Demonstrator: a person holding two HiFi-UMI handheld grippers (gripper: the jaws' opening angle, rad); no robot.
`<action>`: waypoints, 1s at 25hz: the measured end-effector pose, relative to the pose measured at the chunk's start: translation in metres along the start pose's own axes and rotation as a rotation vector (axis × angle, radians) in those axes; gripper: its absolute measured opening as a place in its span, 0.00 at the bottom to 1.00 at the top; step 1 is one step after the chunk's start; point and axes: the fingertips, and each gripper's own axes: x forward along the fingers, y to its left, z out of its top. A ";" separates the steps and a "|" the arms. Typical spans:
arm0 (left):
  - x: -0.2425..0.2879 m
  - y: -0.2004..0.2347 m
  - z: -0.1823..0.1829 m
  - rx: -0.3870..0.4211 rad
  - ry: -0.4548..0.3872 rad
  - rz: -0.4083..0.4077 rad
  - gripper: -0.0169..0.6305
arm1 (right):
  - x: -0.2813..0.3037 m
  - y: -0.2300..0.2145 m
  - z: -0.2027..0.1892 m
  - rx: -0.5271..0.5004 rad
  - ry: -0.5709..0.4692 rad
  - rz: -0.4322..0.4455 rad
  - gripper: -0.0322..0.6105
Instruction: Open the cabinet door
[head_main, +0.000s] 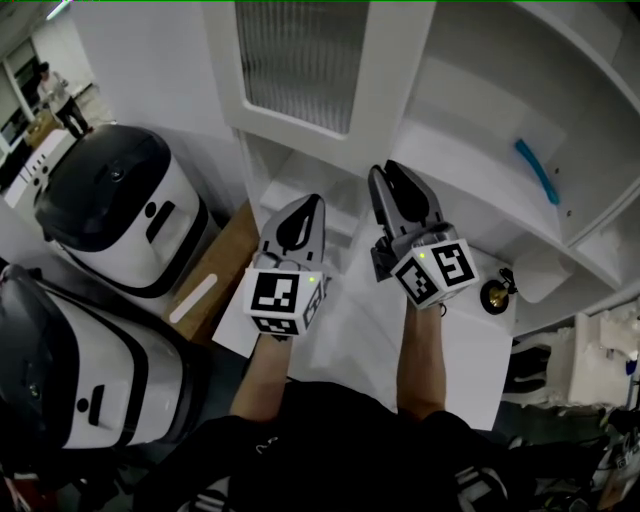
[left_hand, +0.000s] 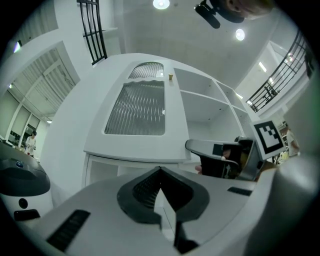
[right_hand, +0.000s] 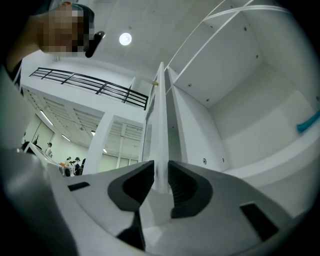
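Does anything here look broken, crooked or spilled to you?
Nothing looks damaged or spilled. The cabinet door stands ajar, but that is only because the right gripper has its fingers clamped on the door's edge. A blue object lies on a shelf inside, and nothing about it seems odd.

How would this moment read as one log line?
right gripper: shut on white ribbed-glass cabinet door edge | left gripper: shut, empty

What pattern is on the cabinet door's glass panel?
Vertical ribbing on the glass panel, clearest in the left gripper view.
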 end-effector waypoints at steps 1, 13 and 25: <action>-0.001 0.000 0.001 -0.001 -0.002 0.000 0.04 | -0.002 0.004 0.001 -0.007 -0.002 0.000 0.21; -0.027 0.007 -0.004 -0.019 -0.007 0.006 0.04 | -0.020 0.050 0.010 -0.036 0.004 0.038 0.18; -0.047 0.018 -0.016 -0.047 0.031 -0.044 0.04 | -0.028 0.094 0.011 -0.053 -0.005 0.032 0.17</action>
